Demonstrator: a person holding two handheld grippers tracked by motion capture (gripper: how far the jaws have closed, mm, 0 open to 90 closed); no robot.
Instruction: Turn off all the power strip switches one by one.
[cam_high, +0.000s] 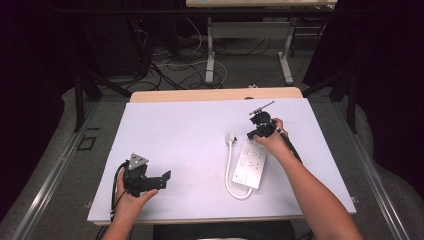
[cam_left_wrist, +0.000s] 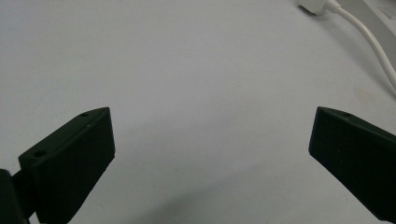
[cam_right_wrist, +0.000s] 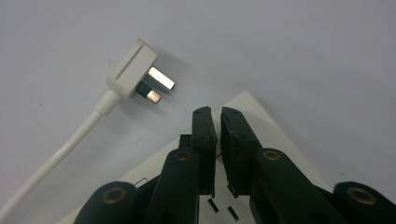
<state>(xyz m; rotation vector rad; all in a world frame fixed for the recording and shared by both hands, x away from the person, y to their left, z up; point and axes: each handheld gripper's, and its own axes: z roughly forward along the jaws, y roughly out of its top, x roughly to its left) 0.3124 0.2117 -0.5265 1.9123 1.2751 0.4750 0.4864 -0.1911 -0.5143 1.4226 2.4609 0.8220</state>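
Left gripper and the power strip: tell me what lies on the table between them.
Nothing: in the high view the stretch of white table from the left gripper to the power strip is bare, up to the strip's white cable.

No legible text, labels or nos. on power strip (cam_high: 250, 162) or plug (cam_right_wrist: 135, 74).

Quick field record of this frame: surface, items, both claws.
surface: white table
item: white power strip, flat, sockets up
plug: white plug, on its side, pins bare, beside the strip
cable: white cable, loops from strip to plug
left claw: open, nothing between jaws
right claw: shut, empty, over strip's end
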